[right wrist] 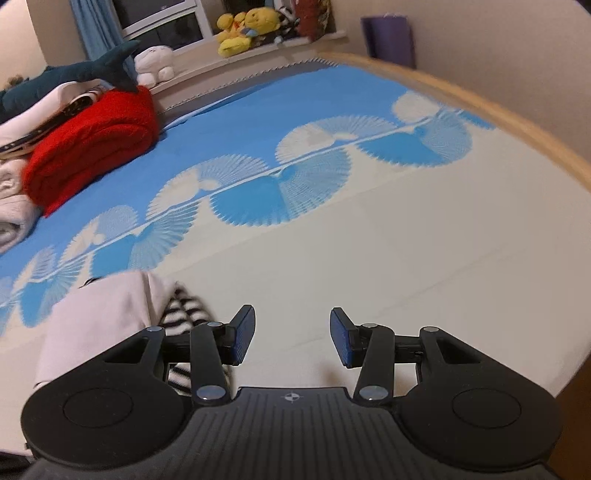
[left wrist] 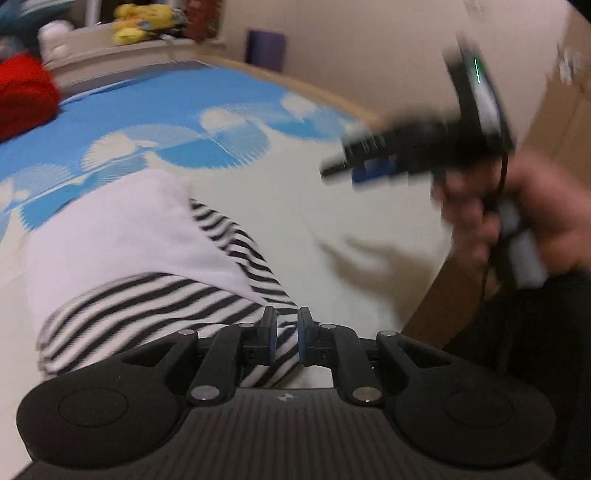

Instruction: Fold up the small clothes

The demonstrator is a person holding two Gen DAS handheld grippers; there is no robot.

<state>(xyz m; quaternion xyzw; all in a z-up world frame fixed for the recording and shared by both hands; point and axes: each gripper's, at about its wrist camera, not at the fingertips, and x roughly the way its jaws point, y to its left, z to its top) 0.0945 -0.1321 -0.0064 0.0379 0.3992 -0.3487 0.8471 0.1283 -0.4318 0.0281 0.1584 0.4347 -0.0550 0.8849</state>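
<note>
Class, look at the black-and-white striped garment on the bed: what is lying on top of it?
A plain white cloth lies over the upper part of the striped garment. How far the stripes run beneath it is hidden.

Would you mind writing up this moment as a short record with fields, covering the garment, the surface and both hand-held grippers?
garment: black-and-white striped garment with a white part folded over it, lying on the bed
surface: bedspread, cream near the camera, blue fan pattern farther back
left hand-held gripper: jaws nearly together, a narrow gap showing, over the striped edge; a grip on the cloth cannot be told
right hand-held gripper: jaws apart, nothing between them, over bare cream cloth
background: red folded blanket, yellow plush toys on the sill
</note>
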